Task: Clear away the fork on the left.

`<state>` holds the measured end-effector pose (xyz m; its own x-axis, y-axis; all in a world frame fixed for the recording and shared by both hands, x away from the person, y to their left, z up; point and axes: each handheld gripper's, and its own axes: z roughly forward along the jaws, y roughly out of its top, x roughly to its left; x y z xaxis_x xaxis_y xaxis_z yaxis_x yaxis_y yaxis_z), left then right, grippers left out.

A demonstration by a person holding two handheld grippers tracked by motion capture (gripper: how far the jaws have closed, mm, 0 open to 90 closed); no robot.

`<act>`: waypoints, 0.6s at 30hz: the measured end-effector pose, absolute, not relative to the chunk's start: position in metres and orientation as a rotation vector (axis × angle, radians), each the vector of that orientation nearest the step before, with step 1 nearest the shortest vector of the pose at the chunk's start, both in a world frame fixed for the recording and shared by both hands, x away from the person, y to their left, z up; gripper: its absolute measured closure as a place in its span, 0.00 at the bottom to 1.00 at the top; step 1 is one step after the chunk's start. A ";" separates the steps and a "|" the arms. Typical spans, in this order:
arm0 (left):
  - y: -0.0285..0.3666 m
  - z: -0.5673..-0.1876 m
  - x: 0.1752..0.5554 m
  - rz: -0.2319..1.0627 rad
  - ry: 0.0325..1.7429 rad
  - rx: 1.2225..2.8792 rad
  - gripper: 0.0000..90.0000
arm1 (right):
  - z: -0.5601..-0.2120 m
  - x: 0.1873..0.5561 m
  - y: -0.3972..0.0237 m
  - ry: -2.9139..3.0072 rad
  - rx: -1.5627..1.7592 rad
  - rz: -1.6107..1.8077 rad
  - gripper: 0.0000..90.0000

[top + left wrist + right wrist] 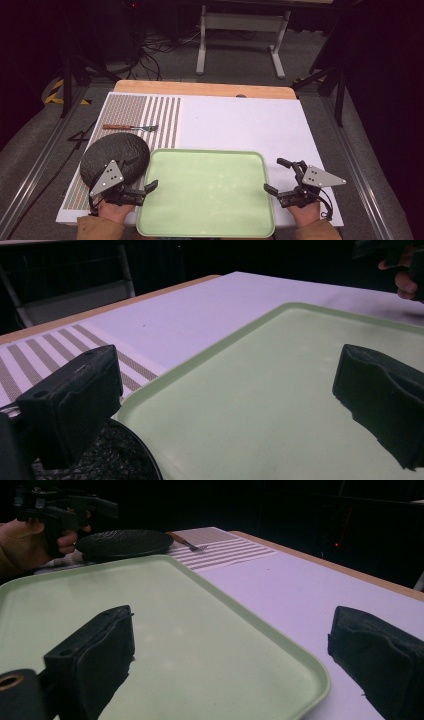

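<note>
One table under a white mat, with one striped mat at its left. One tray, pale green, shallow, round-cornered and bare, lies at the near edge between two grippers. One black plate touches its left rim; one fork lies beyond. The left gripper and right gripper gape wide, holding nothing, each straddling a tray edge.
</note>
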<state>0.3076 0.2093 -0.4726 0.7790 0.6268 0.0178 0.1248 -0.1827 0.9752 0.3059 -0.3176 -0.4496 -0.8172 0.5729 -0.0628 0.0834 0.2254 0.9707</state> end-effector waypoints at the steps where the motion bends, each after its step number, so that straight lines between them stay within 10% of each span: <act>1: 0.209 -0.472 0.307 0.501 0.591 1.731 0.01 | -0.450 0.306 -0.318 2.097 0.605 1.621 0.06; 18: 0.207 -0.450 0.316 0.455 0.492 1.854 0.10 | -0.445 0.307 -0.318 2.109 0.606 1.613 0.07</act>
<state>0.3157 0.2067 -0.4503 0.8393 0.5390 0.0714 0.1141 -0.3031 0.9461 0.3068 -0.3183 -0.4448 -0.8188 0.5706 -0.0628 0.0888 0.2341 0.9682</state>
